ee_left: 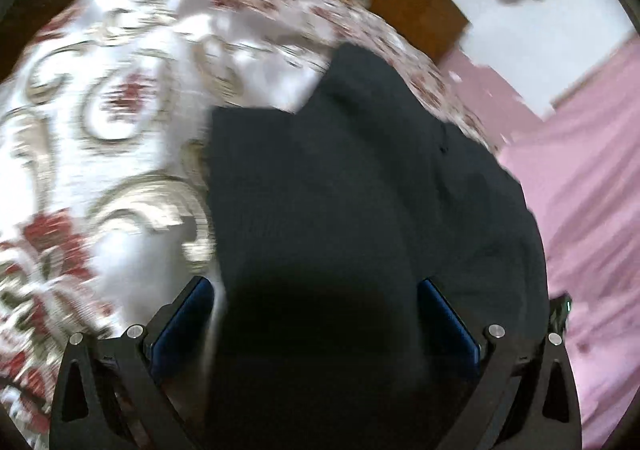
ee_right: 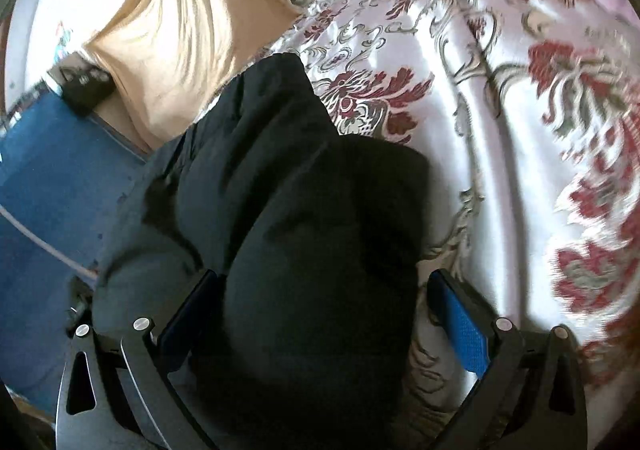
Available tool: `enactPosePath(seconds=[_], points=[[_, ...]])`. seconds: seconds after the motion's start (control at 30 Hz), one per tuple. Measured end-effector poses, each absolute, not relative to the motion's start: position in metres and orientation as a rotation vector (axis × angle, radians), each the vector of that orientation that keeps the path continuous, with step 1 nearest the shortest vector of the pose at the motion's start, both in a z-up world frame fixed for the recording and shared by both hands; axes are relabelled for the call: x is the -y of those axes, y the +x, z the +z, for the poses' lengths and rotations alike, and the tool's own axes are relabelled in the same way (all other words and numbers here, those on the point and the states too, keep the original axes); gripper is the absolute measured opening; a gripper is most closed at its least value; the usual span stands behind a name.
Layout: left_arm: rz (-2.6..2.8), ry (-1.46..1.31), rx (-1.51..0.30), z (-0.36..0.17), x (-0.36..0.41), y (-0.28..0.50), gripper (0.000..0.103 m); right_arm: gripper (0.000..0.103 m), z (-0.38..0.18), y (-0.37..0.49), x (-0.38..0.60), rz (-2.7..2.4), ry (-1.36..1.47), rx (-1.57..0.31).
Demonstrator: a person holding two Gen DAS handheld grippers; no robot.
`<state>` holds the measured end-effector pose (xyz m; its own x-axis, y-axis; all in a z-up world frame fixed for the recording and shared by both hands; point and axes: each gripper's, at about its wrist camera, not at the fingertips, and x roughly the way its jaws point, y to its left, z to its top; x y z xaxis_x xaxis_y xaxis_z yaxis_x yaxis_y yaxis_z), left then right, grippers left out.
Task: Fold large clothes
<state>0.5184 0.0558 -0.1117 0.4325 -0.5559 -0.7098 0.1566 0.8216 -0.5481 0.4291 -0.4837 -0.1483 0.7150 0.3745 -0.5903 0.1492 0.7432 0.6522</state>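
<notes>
A large black garment (ee_left: 360, 178) lies on a white bedspread with red and gold flowers (ee_left: 100, 110). In the left wrist view it fills the middle and runs between the fingers. My left gripper (ee_left: 316, 290) is open, its blue pads wide apart with black cloth bunched between them. In the right wrist view the same garment (ee_right: 280, 210) lies partly folded over itself, on the bedspread (ee_right: 500, 130). My right gripper (ee_right: 324, 282) is open too, with a thick fold of the garment between its pads. Neither gripper pinches the cloth.
A yellow curtain (ee_right: 172, 42) hangs at the bed's far side. A blue floor mat (ee_right: 52, 178) and a small dark object (ee_right: 86, 90) lie beside the bed. A pink sheet (ee_left: 580, 190) lies to the right. A brown wooden board (ee_left: 416, 6) stands behind.
</notes>
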Motion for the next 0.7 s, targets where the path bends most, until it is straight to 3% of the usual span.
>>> enactPosePath(seconds=[0.7], points=[[-0.562,-0.420,-1.053,-0.124,-0.045,0.535,0.103,0.102,-0.162,0.410,0.467,0.386,0.722,-0.720]])
